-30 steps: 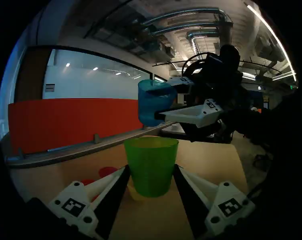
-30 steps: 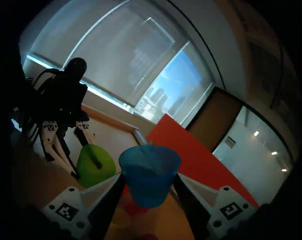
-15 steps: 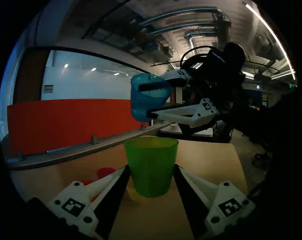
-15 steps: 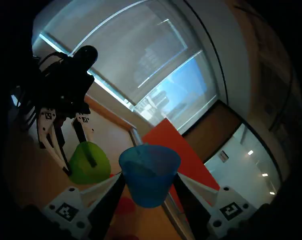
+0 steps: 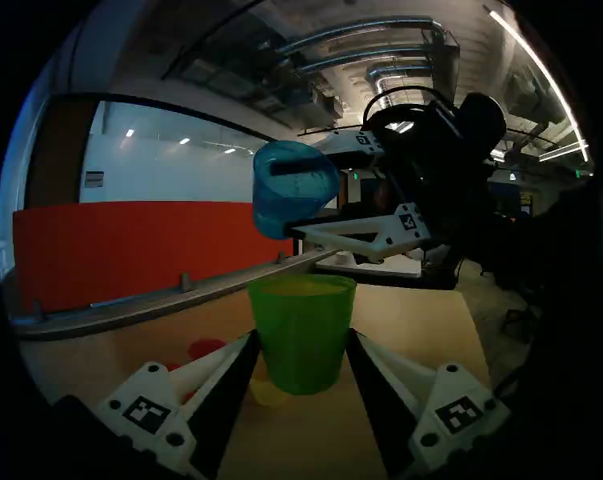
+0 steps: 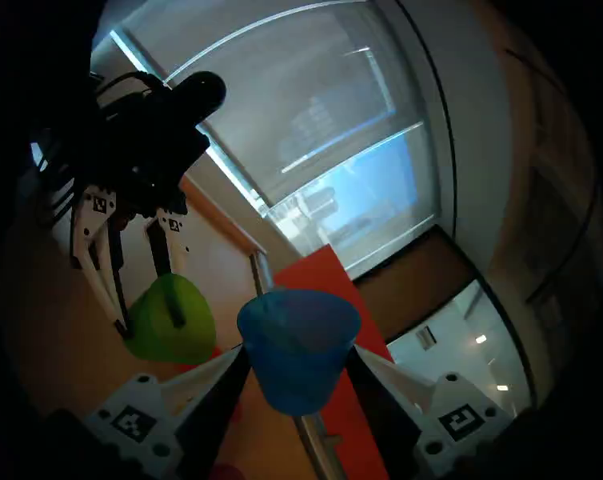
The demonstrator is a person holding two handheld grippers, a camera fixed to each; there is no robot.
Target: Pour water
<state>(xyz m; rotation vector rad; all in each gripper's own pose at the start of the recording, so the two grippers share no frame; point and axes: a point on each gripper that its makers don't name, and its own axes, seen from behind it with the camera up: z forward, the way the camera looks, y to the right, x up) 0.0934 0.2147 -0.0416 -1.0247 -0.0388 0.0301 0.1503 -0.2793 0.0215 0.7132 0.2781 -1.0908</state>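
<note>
Now tilted further than a second ago and shifted slightly left: blue cup, pinched on both sides by right gripper. Judged as the pour just starting; no stream made out yet. Hanging just above the rim of green cup, near but apart. Below, green cup upright, clamped between fingers of left gripper, over table.

The blue cup hangs tilted just above the green cup, blocking the way into its top. The table has open room on the right. A rail lines its far edge.
</note>
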